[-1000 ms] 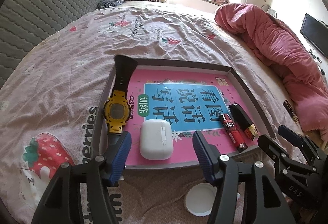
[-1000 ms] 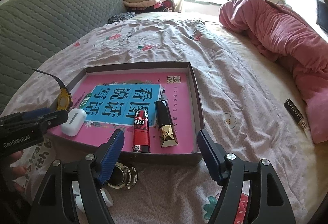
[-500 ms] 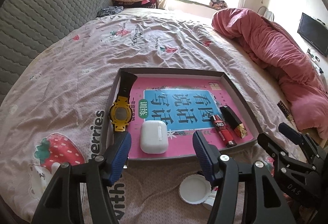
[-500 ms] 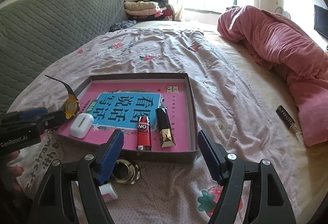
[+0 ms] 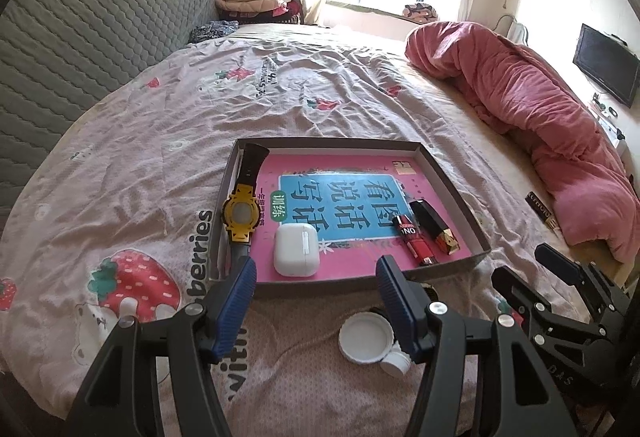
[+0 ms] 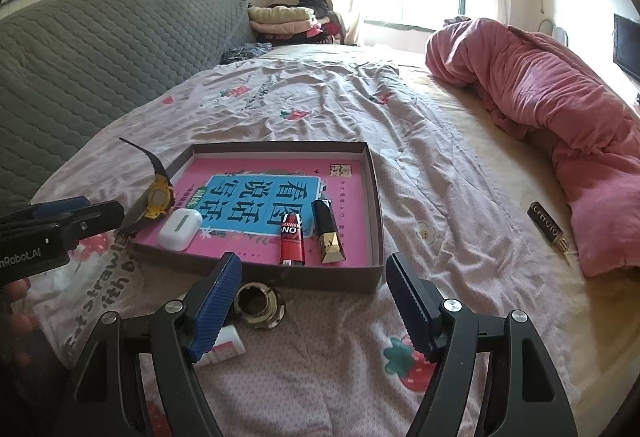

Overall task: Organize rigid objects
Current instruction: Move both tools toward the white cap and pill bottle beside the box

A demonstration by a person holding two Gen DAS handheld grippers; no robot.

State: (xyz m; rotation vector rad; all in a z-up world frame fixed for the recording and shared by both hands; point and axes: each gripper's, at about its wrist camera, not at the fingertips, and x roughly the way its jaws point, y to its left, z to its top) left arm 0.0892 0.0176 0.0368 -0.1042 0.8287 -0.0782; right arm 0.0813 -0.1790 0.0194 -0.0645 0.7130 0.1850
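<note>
Inside the shallow box (image 5: 460,193) lie four things: one yellow watch (image 5: 241,215), one white earbud case (image 5: 296,255), one red lighter (image 5: 414,244) and one black lipstick (image 5: 434,231), while the left gripper (image 5: 316,295) and the right gripper (image 6: 314,291) both hover near its front edge, fingers spread and empty.

Tray (image 5: 450,181) lies on the bed (image 5: 320,85). In it, left to right: watch (image 5: 241,214) against the left wall, earbud case (image 5: 296,249), lighter (image 5: 412,239), lipstick (image 5: 434,227), the last two just beside each other. In front of the tray, on the bed: cap (image 5: 364,337), metal ring (image 6: 259,304), and what may be a small bottle (image 6: 224,347). Blanket (image 5: 540,125) lies right, well apart.
</note>
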